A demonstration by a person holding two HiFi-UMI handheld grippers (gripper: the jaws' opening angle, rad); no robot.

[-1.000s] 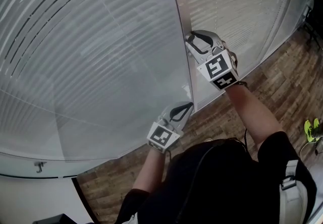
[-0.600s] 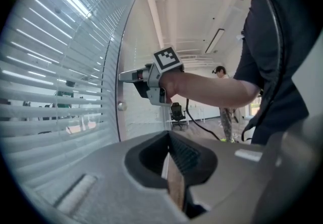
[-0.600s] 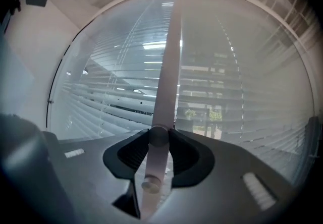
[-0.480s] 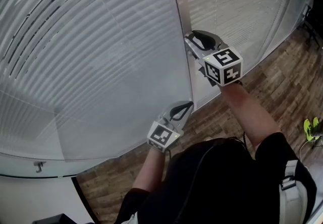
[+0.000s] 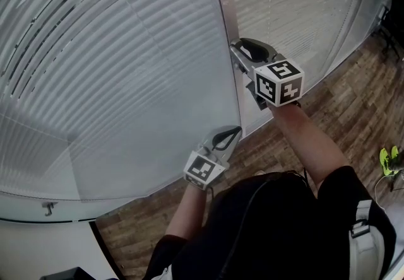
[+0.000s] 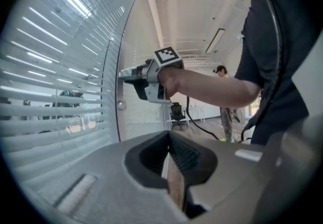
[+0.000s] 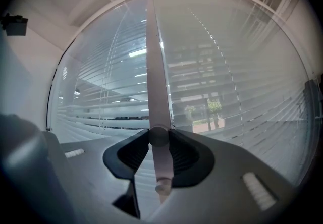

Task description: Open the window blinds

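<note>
Grey slatted blinds (image 5: 126,83) hang behind curved glass on both sides of a vertical frame post (image 5: 224,7). My right gripper (image 5: 238,52) is level against the post and shut on a small round knob (image 7: 159,136) that sticks out of it. A second small knob (image 7: 162,187) sits on the post lower in the right gripper view. From the left gripper view, the right gripper (image 6: 123,74) meets the post just above that lower knob (image 6: 121,105). My left gripper (image 5: 233,132) hangs lower by the glass edge, its jaws shut with nothing between them.
Wood floor (image 5: 353,102) runs along the foot of the glass at the right. A green pair of shoes (image 5: 391,162) lies at the far right. Behind me are an office chair (image 6: 177,112) and a standing person (image 6: 224,112). A small hook (image 5: 49,208) sits at the lower left.
My right gripper has rolled about its own axis on the knob, so its marker cube shows different faces. The dark gaps between the upper-left slats look slightly wider. The left gripper has stayed put.
</note>
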